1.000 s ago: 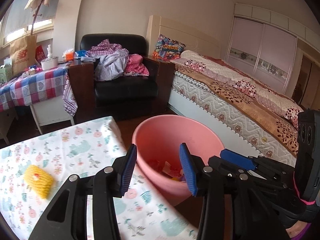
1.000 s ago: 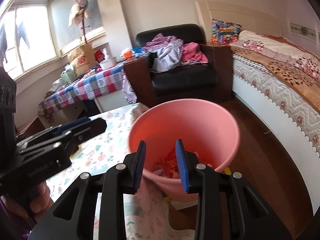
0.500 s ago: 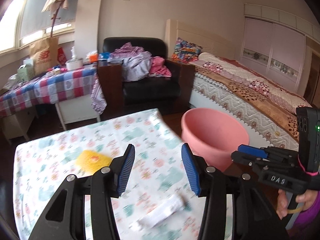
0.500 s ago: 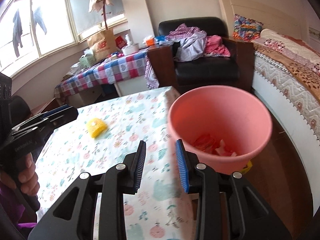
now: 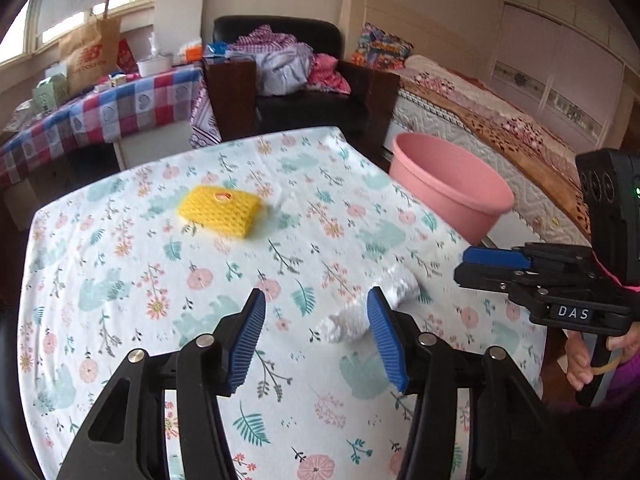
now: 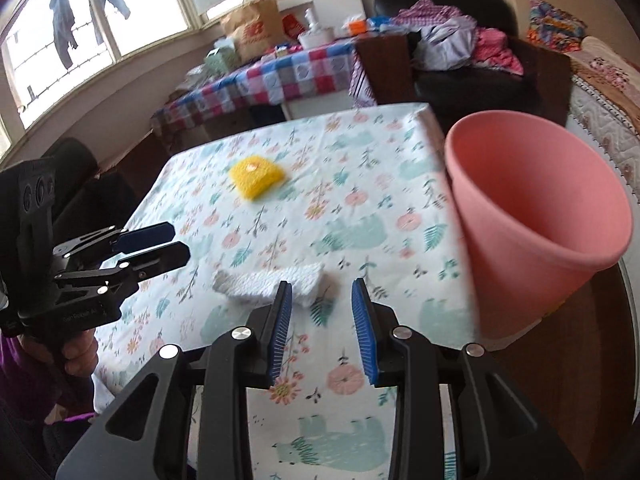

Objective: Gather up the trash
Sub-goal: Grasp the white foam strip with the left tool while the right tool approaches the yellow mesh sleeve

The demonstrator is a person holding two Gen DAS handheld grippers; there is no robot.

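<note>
From the left wrist, the left hand-held gripper (image 5: 316,336), its jaws just widened and empty, hangs over a white foam wrapper (image 5: 370,306) on the bench (image 5: 120,264); a yellow foam net (image 5: 220,210) lies farther off, a pink bucket (image 5: 452,188) beside the bench edge. From the right wrist, the right hand-held gripper (image 6: 322,328) is partly open, empty, near the wrapper; the bucket's contents are hidden.

Ahead of me daylight pours through a curved window (image 6: 100,20) onto a checked-cloth side table (image 6: 280,76), a clothes-heaped black armchair (image 5: 304,80), and a quilted bed (image 5: 480,120).

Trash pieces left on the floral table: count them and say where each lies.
2. A yellow foam net lies toward the far side; a white foam net lies nearer, just ahead of the left tool. None looks hidden.
</note>
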